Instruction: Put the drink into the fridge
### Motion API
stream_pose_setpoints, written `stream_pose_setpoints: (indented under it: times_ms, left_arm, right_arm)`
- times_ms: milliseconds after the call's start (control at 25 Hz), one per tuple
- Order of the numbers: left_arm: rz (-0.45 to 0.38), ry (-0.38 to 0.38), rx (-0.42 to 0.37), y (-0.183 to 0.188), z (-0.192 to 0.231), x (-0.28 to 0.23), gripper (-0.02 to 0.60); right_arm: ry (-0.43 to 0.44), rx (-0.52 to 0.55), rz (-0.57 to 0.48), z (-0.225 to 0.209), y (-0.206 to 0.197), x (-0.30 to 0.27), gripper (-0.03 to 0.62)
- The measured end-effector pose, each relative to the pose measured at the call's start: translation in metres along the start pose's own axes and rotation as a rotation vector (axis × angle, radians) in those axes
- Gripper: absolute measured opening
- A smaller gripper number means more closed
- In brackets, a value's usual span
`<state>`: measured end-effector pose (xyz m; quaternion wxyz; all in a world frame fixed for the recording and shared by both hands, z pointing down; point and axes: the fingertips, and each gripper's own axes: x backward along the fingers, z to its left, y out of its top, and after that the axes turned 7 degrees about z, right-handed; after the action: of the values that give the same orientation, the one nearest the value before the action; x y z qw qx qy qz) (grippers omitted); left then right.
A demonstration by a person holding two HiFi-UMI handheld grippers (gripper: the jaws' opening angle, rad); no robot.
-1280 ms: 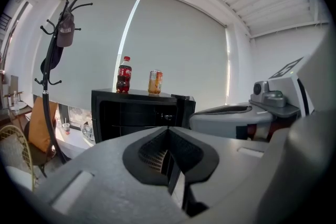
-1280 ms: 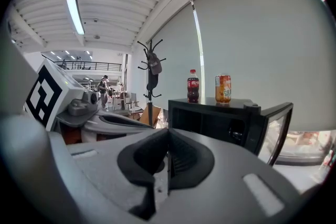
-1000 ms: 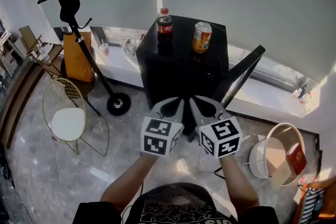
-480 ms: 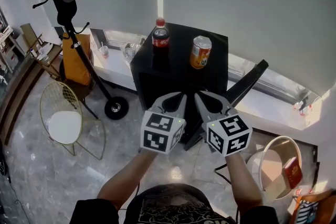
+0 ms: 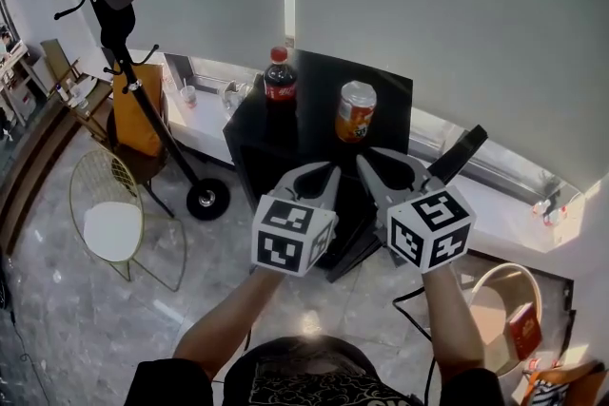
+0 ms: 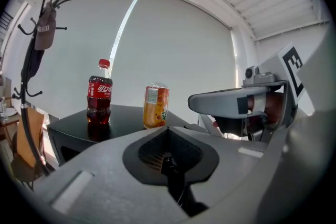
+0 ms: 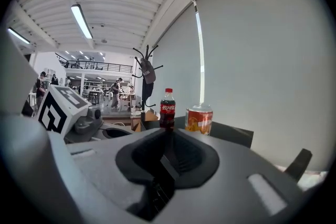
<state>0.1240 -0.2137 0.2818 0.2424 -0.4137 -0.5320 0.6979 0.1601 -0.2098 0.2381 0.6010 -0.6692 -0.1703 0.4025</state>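
A cola bottle [image 5: 278, 81] with a red cap and an orange drink can [image 5: 355, 112] stand upright on the black mini fridge [image 5: 314, 88]. Both also show ahead in the left gripper view, bottle [image 6: 99, 94] and can [image 6: 156, 107], and in the right gripper view, bottle [image 7: 167, 109] and can [image 7: 198, 119]. My left gripper [image 5: 322, 172] is shut and empty, short of the fridge front. Beside it, my right gripper [image 5: 373, 159] points at the can; its jaws have just been opening a crack but still look together, with nothing between them.
A black panel [image 5: 459, 154] slants out at the fridge's right side, apparently its door. A coat stand [image 5: 122, 33] with a cap and a wire chair [image 5: 109, 225] stand at the left. A round white bin [image 5: 502, 307] sits at the lower right. A window ledge runs behind the fridge.
Both grippers have risen and moved forward toward the fridge. The bottle and can now sit closer and lower in the head view.
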Motion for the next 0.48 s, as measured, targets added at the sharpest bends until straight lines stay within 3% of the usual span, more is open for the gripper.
stream_pose_setpoints:
  times_ms: [480]
  left_arm:
    - [-0.017, 0.094, 0.015, 0.015, 0.028, -0.023, 0.005]
  right_arm:
    - [0.050, -0.016, 0.047, -0.048, 0.007, -0.041, 0.213]
